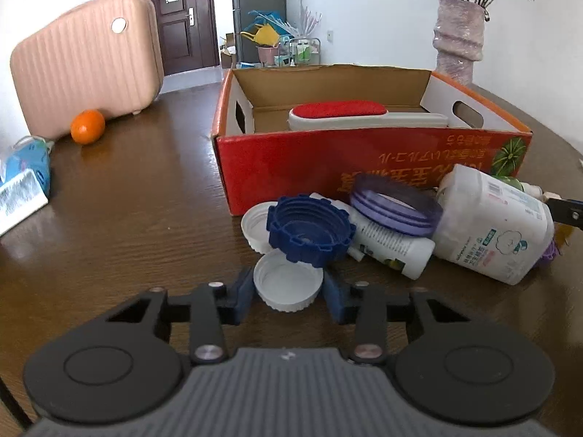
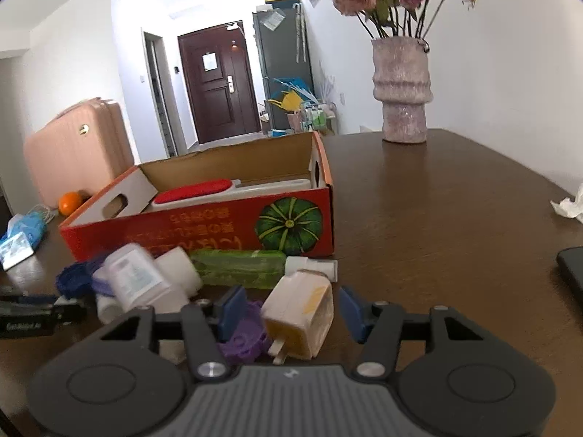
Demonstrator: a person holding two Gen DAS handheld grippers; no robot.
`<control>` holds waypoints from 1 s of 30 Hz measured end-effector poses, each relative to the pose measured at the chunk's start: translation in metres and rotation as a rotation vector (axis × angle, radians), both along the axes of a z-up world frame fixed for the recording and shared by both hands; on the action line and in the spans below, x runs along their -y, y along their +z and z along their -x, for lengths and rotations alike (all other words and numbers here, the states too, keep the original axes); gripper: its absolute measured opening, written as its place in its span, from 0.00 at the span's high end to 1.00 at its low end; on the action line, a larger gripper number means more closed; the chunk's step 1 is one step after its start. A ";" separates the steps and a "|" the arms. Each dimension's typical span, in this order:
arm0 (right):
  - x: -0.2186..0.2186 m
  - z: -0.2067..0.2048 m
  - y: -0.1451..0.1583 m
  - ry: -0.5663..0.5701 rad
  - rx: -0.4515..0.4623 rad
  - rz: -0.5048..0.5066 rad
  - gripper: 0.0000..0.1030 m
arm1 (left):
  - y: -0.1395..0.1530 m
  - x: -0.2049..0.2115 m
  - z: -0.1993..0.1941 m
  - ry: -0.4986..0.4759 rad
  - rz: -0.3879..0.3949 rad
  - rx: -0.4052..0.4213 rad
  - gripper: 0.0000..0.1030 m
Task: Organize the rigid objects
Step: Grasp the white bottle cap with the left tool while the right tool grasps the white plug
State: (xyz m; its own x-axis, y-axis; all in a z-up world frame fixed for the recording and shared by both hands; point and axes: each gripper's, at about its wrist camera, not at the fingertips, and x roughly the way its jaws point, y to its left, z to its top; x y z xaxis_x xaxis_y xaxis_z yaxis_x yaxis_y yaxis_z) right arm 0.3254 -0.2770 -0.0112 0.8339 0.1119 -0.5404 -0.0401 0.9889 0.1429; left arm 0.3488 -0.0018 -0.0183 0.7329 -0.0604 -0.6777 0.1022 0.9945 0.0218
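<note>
My left gripper (image 1: 289, 295) is shut on a white screw cap (image 1: 288, 284) that rests on the brown table (image 1: 145, 200). Just beyond it lie a dark blue cap (image 1: 309, 231), another white cap (image 1: 255, 225), a purple ring lid (image 1: 395, 205) and two white bottles (image 1: 492, 225). My right gripper (image 2: 291, 313) stands open around a white and yellow plug adapter (image 2: 298, 313); its pads do not touch it. A purple cap (image 2: 242, 342) lies by its left finger. The red cardboard box (image 1: 328, 167) behind the pile holds a red-padded brush (image 1: 339, 113).
A green bottle (image 2: 237, 267) lies against the box front. A pink suitcase (image 1: 87, 62) and an orange (image 1: 87, 126) stand at the far left, with blue packets (image 1: 25, 174) near the left edge. At the right are a flower vase (image 2: 402, 94), a tissue (image 2: 570, 205) and a black phone (image 2: 572, 273).
</note>
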 end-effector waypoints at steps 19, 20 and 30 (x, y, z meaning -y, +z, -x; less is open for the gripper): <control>-0.029 0.085 -0.004 0.164 -0.022 0.067 0.70 | 0.001 0.031 0.113 -0.181 0.010 -0.011 0.60; -0.037 0.090 -0.003 0.210 -0.024 0.039 0.70 | 0.001 0.035 0.117 -0.193 0.004 -0.006 0.60; -0.017 0.082 -0.015 0.220 -0.114 -0.315 0.43 | -0.003 0.047 0.135 -0.219 -0.048 0.022 0.57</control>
